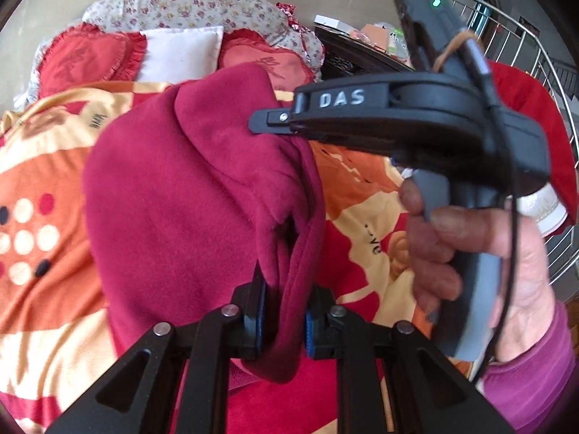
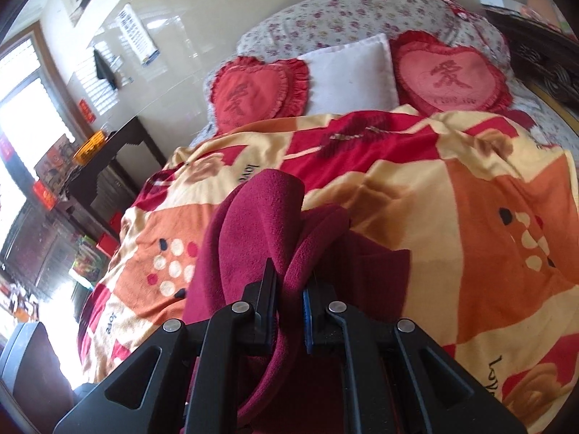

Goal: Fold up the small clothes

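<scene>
Left wrist view
Left gripper: we see our left gripper (image 1: 284, 320) at the bottom, its fingers (image 1: 257, 320) pinching a bunched fold of the maroon fleece garment (image 1: 188, 195).
Garment: it is lifted, hanging in a wide drape above the bed and filling the middle of the view.
Right gripper: our right gripper (image 1: 269, 123) comes in from the right, marked "DAS"; its tip touches the upper edge of the fleece. From here we cannot tell how its fingers stand.
Right hand: our right hand (image 1: 481, 271) wraps the grey handle, a magenta sleeve at the wrist.
In the way: the garment hides much of the orange, red and cream blanket (image 1: 47, 188) on the bed.
Around: two red heart cushions (image 1: 77, 59), a white pillow (image 1: 181, 52) between them, a floral quilt (image 1: 188, 3) behind, a dark cabinet (image 1: 347, 54) with clutter, a metal railing (image 1: 542, 65) at the right.

Right wrist view
Right gripper: our right gripper (image 2: 289, 320) has its fingers (image 2: 266, 318) clamped on a thick roll of the same maroon fleece garment (image 2: 260, 224).
Garment: it rises in folds just ahead of the fingers and spills to their right, over the blanket (image 2: 470, 217).
In the way: the fleece blocks the near middle of the bed.
Around: heart cushions (image 2: 452, 74) with a red character, the white pillow (image 2: 351, 76), the floral quilt (image 2: 343, 14), a dark side table (image 2: 108, 166) at the left carrying a yellow box (image 2: 88, 146), a bright window (image 2: 25, 108), papers on the wall (image 2: 139, 34).
</scene>
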Tool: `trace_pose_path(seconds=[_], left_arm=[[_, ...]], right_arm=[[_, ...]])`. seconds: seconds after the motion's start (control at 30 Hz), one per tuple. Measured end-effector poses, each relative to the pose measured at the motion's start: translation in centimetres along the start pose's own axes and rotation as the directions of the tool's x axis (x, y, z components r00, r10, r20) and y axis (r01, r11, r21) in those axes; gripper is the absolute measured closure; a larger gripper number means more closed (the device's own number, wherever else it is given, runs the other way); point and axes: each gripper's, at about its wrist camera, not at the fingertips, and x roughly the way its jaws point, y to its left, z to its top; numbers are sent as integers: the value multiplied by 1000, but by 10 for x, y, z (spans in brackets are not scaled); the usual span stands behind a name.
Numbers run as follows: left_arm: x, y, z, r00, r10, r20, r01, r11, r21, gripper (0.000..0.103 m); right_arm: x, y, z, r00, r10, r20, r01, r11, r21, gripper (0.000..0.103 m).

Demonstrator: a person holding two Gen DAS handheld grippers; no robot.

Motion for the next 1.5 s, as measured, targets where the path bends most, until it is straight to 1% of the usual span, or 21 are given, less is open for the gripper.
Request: trace_pose_path(seconds=[0.03, 0.1, 0.17, 0.27, 0.33, 0.37, 0.47, 0.57, 0.6, 0.67, 0.73, 0.87, 0.93, 1.0, 1.03, 1.1, 1.13, 1.17, 1.3, 1.37, 1.5], left_arm=[[4, 0, 0, 1000, -9, -8, 9, 1000, -7, 85], [10, 3, 0, 999, -27, -47, 26, 999, -36, 63], [5, 6, -2, 996, -46, -75, 43, 998, -45, 48], [-16, 13, -5, 997, -47, -62, 46, 999, -19, 40], [-35, 23, -8, 999, -28, -22, 28, 1000, 4, 30], [-43, 33, -9, 1000, 15, 4, -15, 1000, 4, 28], [-43, 55, -10, 991, 133, 17, -133, 991, -11, 28], [-30, 72, -15, 976, 218, 0, -218, 974, -59, 28], [-22, 75, -19, 974, 227, -19, -227, 971, -68, 28], [-1, 81, -28, 967, 243, -81, -248, 967, -66, 28], [9, 86, -38, 963, 240, -127, -248, 967, -53, 28], [7, 87, -46, 964, 242, -108, -247, 969, -31, 28], [7, 87, -43, 965, 243, -101, -247, 969, -29, 28], [10, 88, -44, 966, 236, -108, -241, 970, -38, 28], [10, 86, -43, 966, 231, -113, -237, 971, -42, 28], [15, 86, -45, 965, 230, -123, -237, 970, -47, 28], [16, 86, -43, 965, 230, -125, -238, 970, -48, 28], [18, 85, -42, 966, 227, -127, -235, 971, -51, 28], [22, 87, -42, 972, 200, -125, -211, 974, -78, 25], [25, 87, -40, 971, 194, -138, -207, 974, -90, 25], [13, 86, -33, 972, 204, -120, -214, 973, -87, 25]], right_arm=[[7, -11, -2, 1000, -8, -5, 8, 1000, 26, 103], [21, -23, -5, 999, -34, -24, 35, 999, 41, 103], [44, -37, -12, 995, -63, -71, 67, 996, 62, 103], [48, -54, -22, 990, -110, -92, 119, 988, 97, 87], [29, -62, -25, 994, -94, -53, 101, 984, 146, 86], [17, -63, -26, 997, -75, -30, 79, 984, 162, 86], [-14, -48, -31, 1000, -13, 6, 12, 992, 129, 86], [-18, -22, -45, 1000, 19, -16, -18, 999, 42, 86], [-13, -15, -51, 999, 5, -32, -5, 1000, 2, 88], [4, -9, -67, 990, -118, -76, 112, 991, -79, 102], [23, -25, -81, 969, -217, -121, 210, 975, -70, 102], [9, -39, -73, 990, -96, -103, 101, 994, 50, 99], [-4, -37, -58, 995, -104, -6, 104, 993, 63, 88], [-2, -39, -44, 991, -127, 42, 123, 989, 85, 72], [7, -41, -34, 990, -133, 43, 128, 986, 104, 72], [28, -43, -22, 991, -132, 10, 130, 985, 113, 73], [41, -44, -16, 992, -128, -21, 129, 986, 105, 79], [51, -44, -11, 992, -122, -43, 126, 988, 93, 103], [48, -47, -12, 984, -179, 3, 178, 979, 94, 103], [64, -62, -22, 974, -223, -31, 225, 966, 127, 103], [34, -61, -27, 991, -136, 14, 133, 981, 144, 101]])
